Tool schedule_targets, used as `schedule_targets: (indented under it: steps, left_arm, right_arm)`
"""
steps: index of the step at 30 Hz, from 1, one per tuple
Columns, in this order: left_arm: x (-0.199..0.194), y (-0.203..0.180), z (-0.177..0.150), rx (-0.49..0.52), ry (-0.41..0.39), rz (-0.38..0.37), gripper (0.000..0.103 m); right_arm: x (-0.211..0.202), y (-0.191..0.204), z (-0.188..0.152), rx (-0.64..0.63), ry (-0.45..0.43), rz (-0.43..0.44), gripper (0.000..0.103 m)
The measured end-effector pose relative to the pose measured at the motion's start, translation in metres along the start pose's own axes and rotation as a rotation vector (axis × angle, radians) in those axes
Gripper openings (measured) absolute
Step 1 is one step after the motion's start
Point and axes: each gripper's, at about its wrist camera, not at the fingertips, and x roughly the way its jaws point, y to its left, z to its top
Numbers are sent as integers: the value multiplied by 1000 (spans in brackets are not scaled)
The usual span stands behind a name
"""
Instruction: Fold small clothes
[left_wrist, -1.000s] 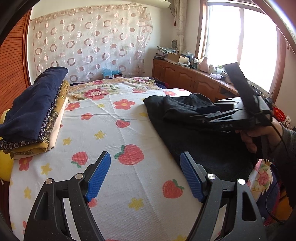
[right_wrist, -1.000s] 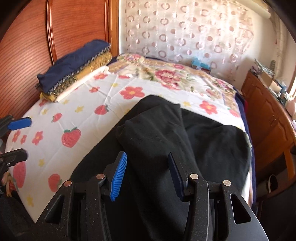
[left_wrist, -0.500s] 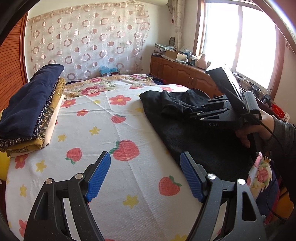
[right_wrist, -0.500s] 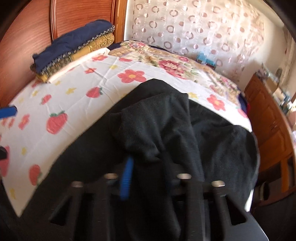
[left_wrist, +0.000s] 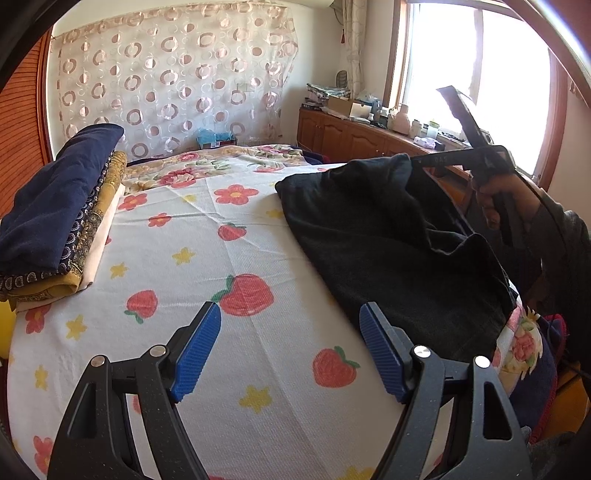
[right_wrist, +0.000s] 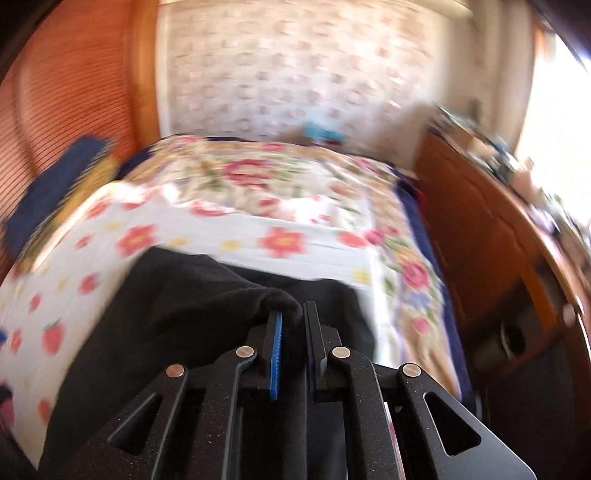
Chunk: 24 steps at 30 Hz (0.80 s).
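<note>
- Holding my left gripper (left_wrist: 290, 349) over the strawberry-print bedsheet (left_wrist: 236, 354), I have its blue pads (left_wrist: 195, 354) spread wide apart with only sheet showing between them.
- Far off to the left of that gripper, a stack of folded cloth (left_wrist: 62, 221) lies near the wooden headboard (left_wrist: 22, 122), a navy piece on top and yellow patterned layers below.
- Straight ahead, past the sheet, a floral quilt (left_wrist: 207, 166) covers the far part of the bed, with a circle-patterned curtain (left_wrist: 170, 85) behind it.
- Ahead and to the right of my left gripper lies the black garment (left_wrist: 388, 236), spread on the right side of the bed, its far edge lifted off the mattress.
- My right gripper (right_wrist: 293, 325) is clamped on a bunched fold of that garment's edge, pads close together with black fabric pinched between them; seen from the left wrist view, it holds the cloth up above the bed.
- My right hand (left_wrist: 506, 195) wraps the gripper's handle at the far right.
- Beyond it, a wooden cabinet (left_wrist: 354, 136) runs under the bright window (left_wrist: 476, 74); the right wrist view is motion-blurred.
</note>
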Motion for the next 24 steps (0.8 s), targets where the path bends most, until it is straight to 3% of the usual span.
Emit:
schedule_targets:
  steps: [1, 4, 9, 12, 17, 24]
  left_arm:
    - [0, 0, 0, -1, 0, -1, 78]
    - [0, 0, 0, -4, 0, -3, 78]
    - [0, 1, 0, -4, 2, -2, 78]
    - [1, 0, 0, -4, 2, -4, 78]
    - [2, 1, 0, 3, 6, -6, 78]
    - [2, 1, -1, 2, 11, -10, 78]
  right_arm:
    - [5, -8, -1, 21, 23, -12, 27]
    - [9, -9, -7, 2, 61, -37, 29]
    - [-8, 11, -17, -24, 25, -32, 31]
    - [-16, 13, -19, -4, 14, 37, 36]
    - [1, 26, -26, 17, 76, 167, 44]
    - [26, 23, -23, 76, 142, 219, 46]
